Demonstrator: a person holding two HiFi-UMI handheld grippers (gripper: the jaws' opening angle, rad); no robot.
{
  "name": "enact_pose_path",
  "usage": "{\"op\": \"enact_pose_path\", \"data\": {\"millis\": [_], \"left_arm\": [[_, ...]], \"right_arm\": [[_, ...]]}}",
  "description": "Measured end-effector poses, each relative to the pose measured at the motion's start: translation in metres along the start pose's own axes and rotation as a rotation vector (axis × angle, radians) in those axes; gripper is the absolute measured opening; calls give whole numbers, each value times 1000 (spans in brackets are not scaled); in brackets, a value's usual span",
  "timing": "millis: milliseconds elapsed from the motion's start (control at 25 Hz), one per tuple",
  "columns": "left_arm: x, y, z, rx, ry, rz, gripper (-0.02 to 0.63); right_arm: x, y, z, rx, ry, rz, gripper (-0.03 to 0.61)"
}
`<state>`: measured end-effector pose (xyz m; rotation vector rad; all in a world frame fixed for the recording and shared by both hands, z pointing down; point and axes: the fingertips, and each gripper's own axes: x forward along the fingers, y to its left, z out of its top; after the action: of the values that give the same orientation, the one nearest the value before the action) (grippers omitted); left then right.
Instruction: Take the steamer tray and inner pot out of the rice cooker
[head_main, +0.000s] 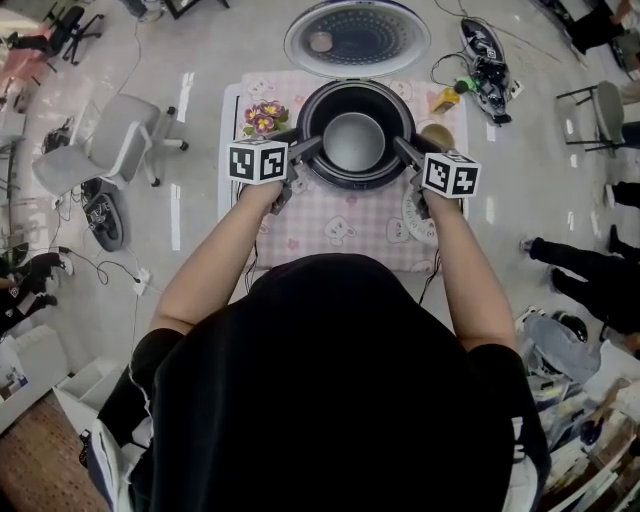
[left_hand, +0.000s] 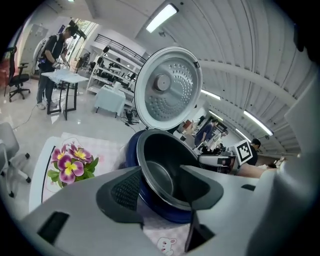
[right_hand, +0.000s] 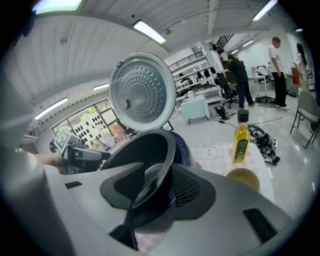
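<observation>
The rice cooker (head_main: 355, 183) stands open on a pink checked cloth (head_main: 330, 225), its round lid (head_main: 357, 38) tipped back. The dark inner pot (head_main: 353, 140) sits inside it, empty, with no steamer tray over it. My left gripper (head_main: 303, 150) reaches the pot's left rim and my right gripper (head_main: 404, 151) its right rim. In the left gripper view the inner pot (left_hand: 160, 160) passes its rim between the open jaws of the left gripper (left_hand: 160, 186). In the right gripper view the inner pot (right_hand: 145, 155) likewise has its rim between the right gripper (right_hand: 159, 182), one jaw inside and one outside.
A pot of purple flowers (head_main: 263, 118) stands left of the cooker. An oil bottle (head_main: 447, 98) and a small bowl (head_main: 437, 135) are to its right, and a white round thing (head_main: 418, 218) lies partly under my right arm. An office chair (head_main: 110, 145), cables and people surround the table.
</observation>
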<state>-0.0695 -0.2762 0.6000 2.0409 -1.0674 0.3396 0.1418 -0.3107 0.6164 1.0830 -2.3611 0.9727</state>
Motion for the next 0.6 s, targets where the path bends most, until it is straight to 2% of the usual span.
{"op": "enact_pose_path", "data": {"millis": [120,240,440,600], "left_arm": [[3,-1,2,-66,-15,-30,241],[3,2,5,-166,-38,-54,214],[1,17,7,-433,-90,-83,137],[2,20,2,-579,-91,-114,106]], "right_arm": [[2,-1,0,3,2,-14,144],[2,-3,0,33,-4,-14,118],[3,-2,5,104,-15,-19,107],[1,-5,6,157,-23,-14,98]]}}
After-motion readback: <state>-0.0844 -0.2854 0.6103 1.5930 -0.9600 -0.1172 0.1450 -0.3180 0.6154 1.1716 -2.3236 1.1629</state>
